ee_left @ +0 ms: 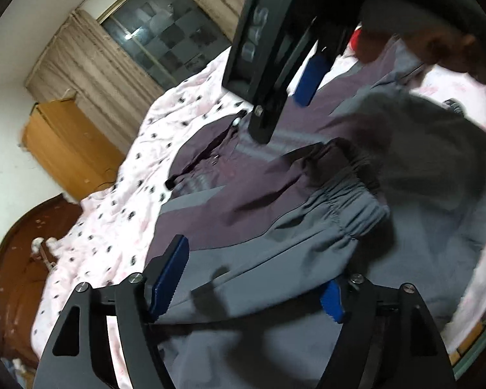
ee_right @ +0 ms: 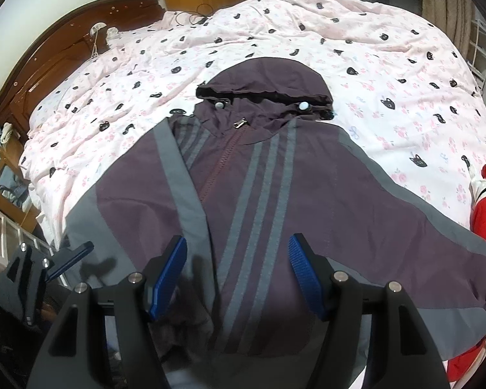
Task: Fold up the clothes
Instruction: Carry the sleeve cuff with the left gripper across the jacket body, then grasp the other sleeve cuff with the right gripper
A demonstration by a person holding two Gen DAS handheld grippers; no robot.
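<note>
A purple-and-grey hooded jacket (ee_right: 259,194) lay zipped on the floral bedspread (ee_right: 388,74); above its hem, the left gripper (ee_left: 249,278) and right gripper (ee_right: 236,275) hovered, jaws apart, empty.

Raised lettering seen on black side plate of right gripper (ee_left: 304,77), in left wrist view, ahead of left gripper's fingers; characters read roughly as "DAS", upside down, blurred, uncertain. No readable text found on jacket (ee_right: 275,194) or bedsheet (ee_right: 388,74).
</note>
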